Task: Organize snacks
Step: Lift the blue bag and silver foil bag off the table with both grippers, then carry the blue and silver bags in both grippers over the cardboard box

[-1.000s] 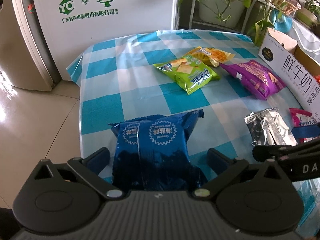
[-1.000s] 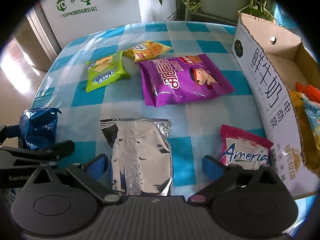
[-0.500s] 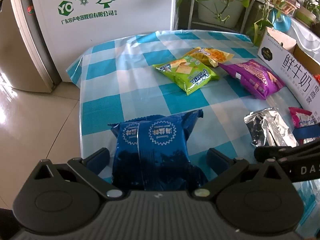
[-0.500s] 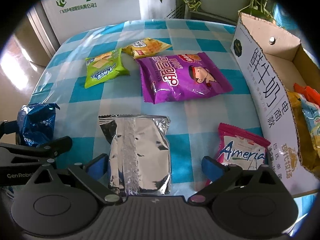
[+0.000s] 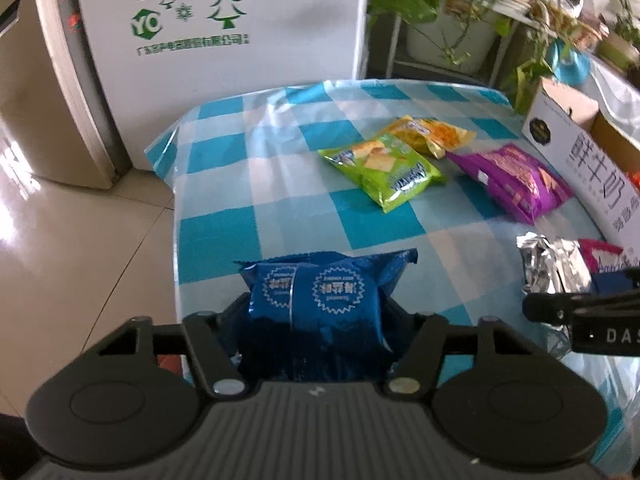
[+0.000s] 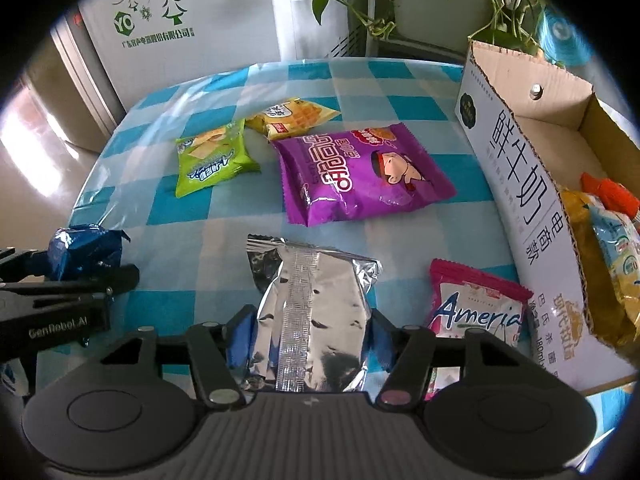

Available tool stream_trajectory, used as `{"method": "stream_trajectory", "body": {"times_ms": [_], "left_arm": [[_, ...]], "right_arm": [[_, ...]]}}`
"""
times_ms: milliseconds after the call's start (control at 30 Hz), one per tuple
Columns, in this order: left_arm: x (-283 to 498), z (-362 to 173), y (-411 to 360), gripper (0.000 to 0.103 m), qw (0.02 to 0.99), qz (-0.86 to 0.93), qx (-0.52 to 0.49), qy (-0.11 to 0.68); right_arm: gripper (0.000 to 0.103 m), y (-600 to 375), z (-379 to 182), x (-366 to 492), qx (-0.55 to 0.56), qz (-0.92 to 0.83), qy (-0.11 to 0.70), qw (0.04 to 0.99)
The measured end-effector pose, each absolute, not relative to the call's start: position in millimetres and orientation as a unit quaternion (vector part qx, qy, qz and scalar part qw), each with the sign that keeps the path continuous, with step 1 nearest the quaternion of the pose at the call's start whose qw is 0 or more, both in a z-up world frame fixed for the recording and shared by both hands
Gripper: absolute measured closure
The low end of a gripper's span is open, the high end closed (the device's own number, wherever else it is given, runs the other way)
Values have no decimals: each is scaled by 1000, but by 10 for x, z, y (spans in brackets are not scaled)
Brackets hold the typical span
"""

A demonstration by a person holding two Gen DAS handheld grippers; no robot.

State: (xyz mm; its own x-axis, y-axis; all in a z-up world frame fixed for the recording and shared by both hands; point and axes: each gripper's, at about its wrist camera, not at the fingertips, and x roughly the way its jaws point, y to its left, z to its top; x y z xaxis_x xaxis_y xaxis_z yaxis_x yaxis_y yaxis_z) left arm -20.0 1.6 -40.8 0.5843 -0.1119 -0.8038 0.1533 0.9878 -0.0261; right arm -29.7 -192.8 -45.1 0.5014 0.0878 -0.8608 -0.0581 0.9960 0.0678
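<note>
Nearest to me, both grippers have just been closing, each on its own packet. The left gripper pinches the blue snack packet from both sides at the near left edge of the table; the wrapper bulges between the pads, so I judge the grip firm enough to lift. Just beside it, the right gripper squeezes the silver foil packet at the near edge, and the foil crumples inward under the blue pads. Taking 2 packets at once looks like a way to halve the trips.

Touching the foil packet's right flank lies a pink-topped packet, close against the cardboard box that runs along the right edge. The box already holds yellow and orange packets, so it is probably where everything is headed, and its open top suits a drop from above.

Farther out, toward the middle, lie a purple packet, a green one and a yellow one near together, untouched, flat on the checked cloth.
</note>
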Motion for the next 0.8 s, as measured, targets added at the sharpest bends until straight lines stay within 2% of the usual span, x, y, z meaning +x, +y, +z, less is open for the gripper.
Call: {"method": "stream_trajectory", "body": {"times_ms": [500, 800], "left_arm": [[-349, -283, 82, 43, 903, -62, -14, 424], [-416, -91, 12, 43, 911, -74, -30, 404]], "right_arm": [[38, -1953, -189, -406, 26, 64, 464, 883], [38, -2186, 283, -515, 40, 70, 403, 912]]}}
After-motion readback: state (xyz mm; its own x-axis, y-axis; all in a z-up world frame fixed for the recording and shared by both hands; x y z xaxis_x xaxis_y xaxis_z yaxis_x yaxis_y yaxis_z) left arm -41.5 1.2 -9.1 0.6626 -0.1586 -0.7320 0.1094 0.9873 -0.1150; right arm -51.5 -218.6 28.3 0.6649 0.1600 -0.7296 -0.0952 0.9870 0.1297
